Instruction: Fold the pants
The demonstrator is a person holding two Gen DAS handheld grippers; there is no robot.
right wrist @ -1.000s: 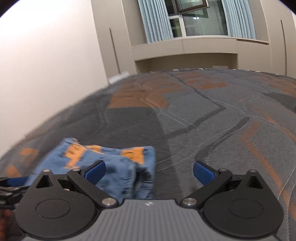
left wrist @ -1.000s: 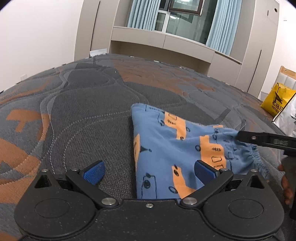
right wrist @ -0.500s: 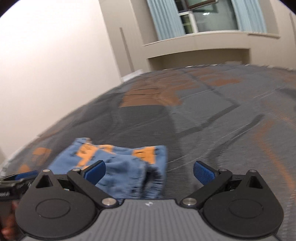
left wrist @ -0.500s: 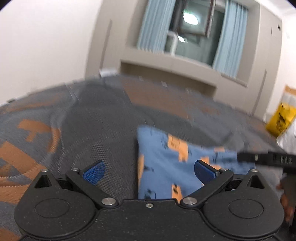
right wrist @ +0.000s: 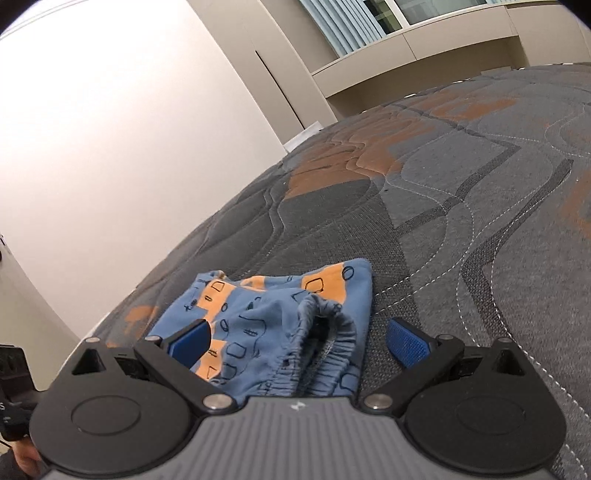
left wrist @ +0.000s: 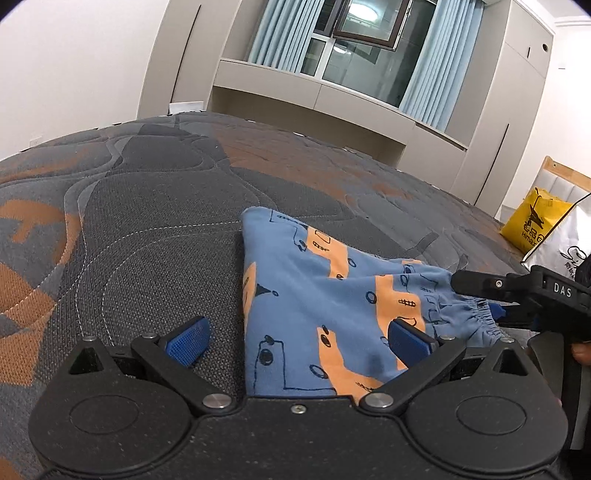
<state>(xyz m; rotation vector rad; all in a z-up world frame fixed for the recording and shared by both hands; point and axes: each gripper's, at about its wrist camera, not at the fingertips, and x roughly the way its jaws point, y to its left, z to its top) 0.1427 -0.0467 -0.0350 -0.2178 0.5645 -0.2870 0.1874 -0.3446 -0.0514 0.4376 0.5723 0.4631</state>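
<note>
Through the left wrist view we saw a quilted mattress [left wrist: 147, 229] in grey with orange patches, filling the room's foreground. Behind it stood a white wall, beige built-in cabinets [left wrist: 332, 99] and a window with pale blue curtains [left wrist: 436, 59]. A yellow bag [left wrist: 532, 221] and a white bag [left wrist: 565, 243] stood at the far right. The blue and orange pants [left wrist: 314, 295] lay folded on the mattress. Our left gripper [left wrist: 295, 338] hung with its 2 blue pads spread wide, 1 over bare mattress, 1 over the cloth. The right gripper [left wrist: 476, 295] reached in from the right at the gathered waistband; from here we could not tell its spread

Through the right wrist view the right gripper [right wrist: 299, 341] stood wide apart, pads on either side of the elastic waistband [right wrist: 321, 339], gripping nothing. The pants [right wrist: 266, 310] sat near the mattress [right wrist: 461, 203] edge, with the white wall [right wrist: 129, 129] and cabinets [right wrist: 406, 33] beyond. The left gripper's body [right wrist: 13, 391] showed at the far left
</note>
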